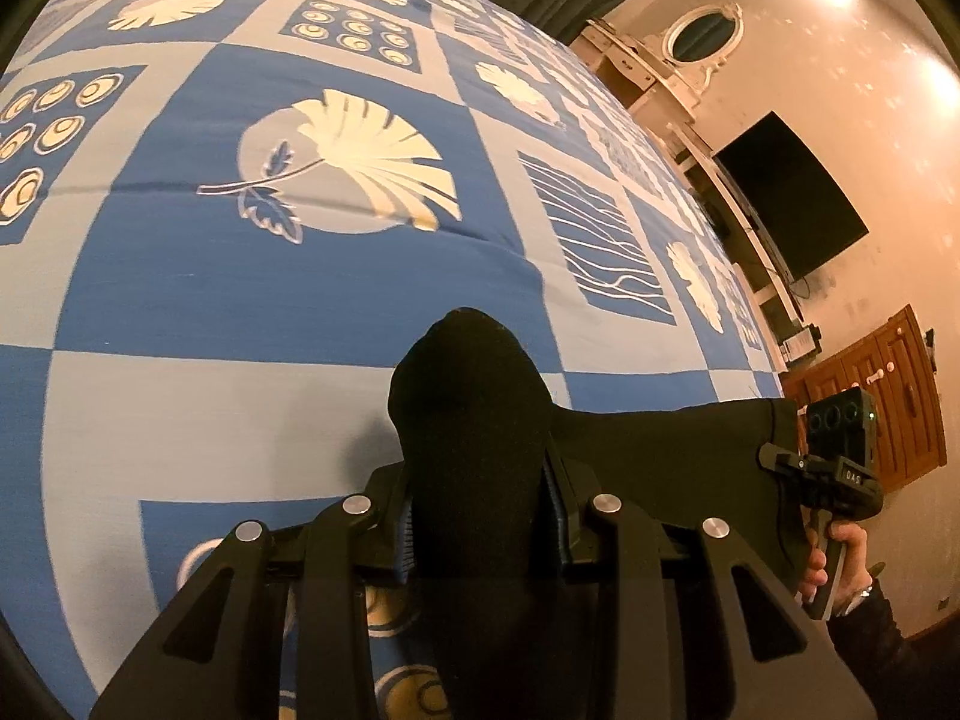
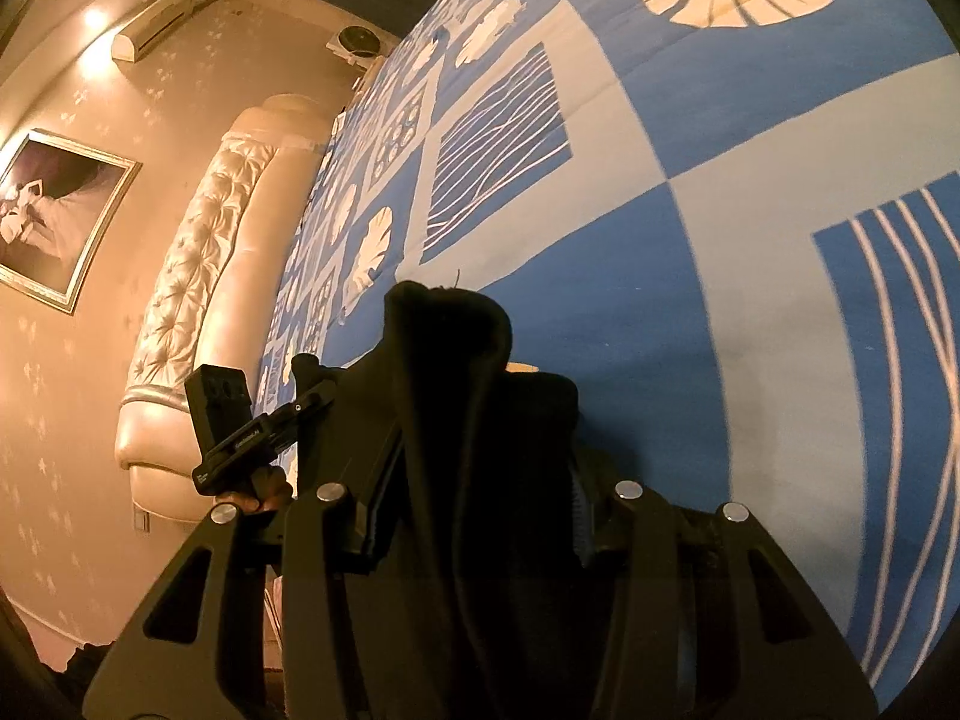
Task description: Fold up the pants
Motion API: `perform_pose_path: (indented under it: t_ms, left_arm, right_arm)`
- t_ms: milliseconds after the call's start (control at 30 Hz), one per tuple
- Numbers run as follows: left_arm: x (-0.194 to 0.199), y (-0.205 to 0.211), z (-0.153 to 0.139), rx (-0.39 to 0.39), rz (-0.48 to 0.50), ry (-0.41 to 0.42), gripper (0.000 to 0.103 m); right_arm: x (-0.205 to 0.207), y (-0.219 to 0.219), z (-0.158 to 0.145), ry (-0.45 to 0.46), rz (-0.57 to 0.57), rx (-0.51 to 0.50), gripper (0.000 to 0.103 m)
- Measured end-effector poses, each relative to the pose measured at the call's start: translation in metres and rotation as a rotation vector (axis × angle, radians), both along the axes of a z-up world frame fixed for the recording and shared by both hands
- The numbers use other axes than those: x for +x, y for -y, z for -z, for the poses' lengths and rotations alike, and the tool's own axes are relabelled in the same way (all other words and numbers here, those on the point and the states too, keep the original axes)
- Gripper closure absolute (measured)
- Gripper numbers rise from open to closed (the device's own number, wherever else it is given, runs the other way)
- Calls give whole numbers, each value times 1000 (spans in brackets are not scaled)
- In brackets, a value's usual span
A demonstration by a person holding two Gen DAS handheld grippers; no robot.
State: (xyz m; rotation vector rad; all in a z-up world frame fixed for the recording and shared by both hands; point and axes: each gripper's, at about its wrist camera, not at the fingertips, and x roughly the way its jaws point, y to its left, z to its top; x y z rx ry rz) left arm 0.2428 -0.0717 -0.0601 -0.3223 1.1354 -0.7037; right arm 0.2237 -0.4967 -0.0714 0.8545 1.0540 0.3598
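The black pants (image 1: 660, 450) hang stretched between my two grippers above the bed. My left gripper (image 1: 480, 516) is shut on a bunched end of the pants, which sticks up between its fingers. The right gripper (image 1: 840, 468) shows at the right edge of the left wrist view, holding the other end. In the right wrist view my right gripper (image 2: 480, 510) is shut on a bunch of the pants (image 2: 456, 360). The left gripper (image 2: 240, 438) shows at its left.
A blue and white patterned bedspread (image 1: 270, 300) covers the bed below, also in the right wrist view (image 2: 690, 240). A tufted cream headboard (image 2: 198, 312) lies at one end. A dark TV (image 1: 792, 198) and a wooden cabinet (image 1: 882, 396) stand by the wall.
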Motion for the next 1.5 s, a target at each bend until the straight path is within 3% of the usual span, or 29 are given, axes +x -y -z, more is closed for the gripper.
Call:
perform_pose_path:
  t_ms: [833,1500]
  left_arm:
    - [45,-49,1,46,-41,-2,70]
    - [79,-80,4,29,-83,-23,70]
  right_arm:
    - [24,-47,4,-12,-25,24,59]
    - [34,-66,8,-16,-36,40,59]
